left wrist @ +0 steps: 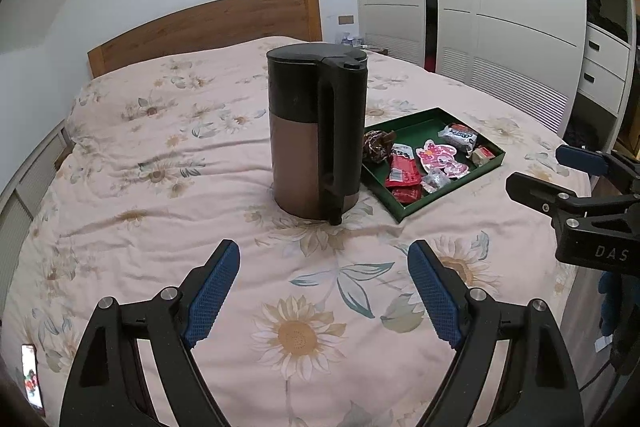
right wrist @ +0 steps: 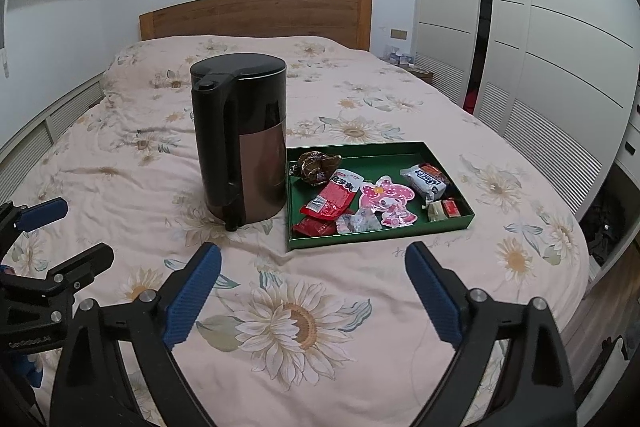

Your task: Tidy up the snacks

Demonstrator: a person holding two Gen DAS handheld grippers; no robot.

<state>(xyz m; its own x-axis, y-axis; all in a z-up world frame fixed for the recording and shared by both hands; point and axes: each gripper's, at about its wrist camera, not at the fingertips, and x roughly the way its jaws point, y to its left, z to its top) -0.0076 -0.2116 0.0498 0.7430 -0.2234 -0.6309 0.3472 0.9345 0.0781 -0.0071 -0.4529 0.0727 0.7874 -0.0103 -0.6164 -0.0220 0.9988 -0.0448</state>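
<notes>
Snacks sit in a shallow green tray point(right wrist: 452, 223) on the bed, right next to a tall kettle point(right wrist: 244, 143) w/ black top and brown lower body; tray's left edge is just beside the kettle base. Inside: brown crinkly wrapper point(right wrist: 314, 163) at the back left, red packets point(right wrist: 330, 201) in the front left, pink cartoon-shaped pack point(right wrist: 382, 199) in the middle, small silver sachet point(right wrist: 358, 223) in front of it, white-blue wrapped bar point(right wrist: 426, 181) at the back right, small red and pale pieces point(right wrist: 444, 209) in the right front corner.

Bed cover point(right wrist: 304, 323) is pale pink w/ sunflower print; wooden headboard point(right wrist: 256, 15) behind, white wardrobe point(right wrist: 560, 27) to the right.

Left gripper point(left wrist: 324, 267) hovers over the cover in front of the kettle, jaws spread wide, nothing between the blue pads. Right gripper point(right wrist: 314, 267) is near the tray's front edge, also wide apart and empty. Neither touches the tray or snacks.
</notes>
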